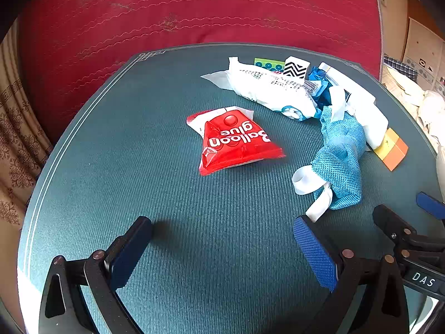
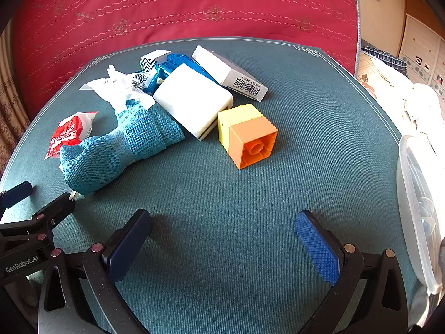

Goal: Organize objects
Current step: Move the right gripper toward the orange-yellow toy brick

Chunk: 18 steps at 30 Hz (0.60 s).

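Observation:
A red "Balloon glue" packet [image 1: 235,142] lies on the green mat [image 1: 167,194], ahead of my open, empty left gripper [image 1: 222,239]; it also shows in the right wrist view [image 2: 66,136]. A blue mesh cloth with white ribbon [image 1: 339,161] lies to its right, also in the right wrist view [image 2: 119,147]. A yellow-and-orange block [image 2: 247,135] lies on its side ahead of my open, empty right gripper [image 2: 222,236]. A white pad [image 2: 193,100], a white barcoded box [image 2: 230,73] and white plastic bags [image 1: 267,86] are piled behind.
A clear plastic container [image 2: 417,208] stands at the mat's right edge. A red quilted cover [image 1: 194,14] lies beyond the mat's far edge. A patterned curtain [image 1: 16,139] hangs at the left. The other gripper's fingers [image 1: 403,228] show at the right of the left wrist view.

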Motion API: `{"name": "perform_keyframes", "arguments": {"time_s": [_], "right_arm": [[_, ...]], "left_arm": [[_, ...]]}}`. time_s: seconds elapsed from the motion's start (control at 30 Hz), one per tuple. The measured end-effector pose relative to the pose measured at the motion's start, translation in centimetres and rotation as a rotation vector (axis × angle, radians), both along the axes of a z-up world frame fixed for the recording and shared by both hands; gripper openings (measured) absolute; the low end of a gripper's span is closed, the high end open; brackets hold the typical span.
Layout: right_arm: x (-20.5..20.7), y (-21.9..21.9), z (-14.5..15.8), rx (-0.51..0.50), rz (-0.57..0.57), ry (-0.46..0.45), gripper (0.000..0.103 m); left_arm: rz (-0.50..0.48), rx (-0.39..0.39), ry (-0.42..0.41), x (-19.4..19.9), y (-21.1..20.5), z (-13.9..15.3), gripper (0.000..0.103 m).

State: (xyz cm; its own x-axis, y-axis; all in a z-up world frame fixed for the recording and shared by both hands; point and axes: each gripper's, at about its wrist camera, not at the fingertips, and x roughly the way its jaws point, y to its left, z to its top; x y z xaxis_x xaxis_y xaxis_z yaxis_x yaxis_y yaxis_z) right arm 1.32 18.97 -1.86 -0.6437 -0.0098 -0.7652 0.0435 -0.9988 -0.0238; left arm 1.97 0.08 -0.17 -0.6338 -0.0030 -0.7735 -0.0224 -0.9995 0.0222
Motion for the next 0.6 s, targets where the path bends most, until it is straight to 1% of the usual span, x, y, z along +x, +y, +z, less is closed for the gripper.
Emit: {"name": "perform_keyframes", "arguments": {"time_s": [0.6], "right_arm": [[0.01,-0.02,-0.02,0.0,0.0,0.0,0.103]], "left_arm": [[0.0,0.002,-0.001,-0.15,-0.2,0.09,0.103]]}}
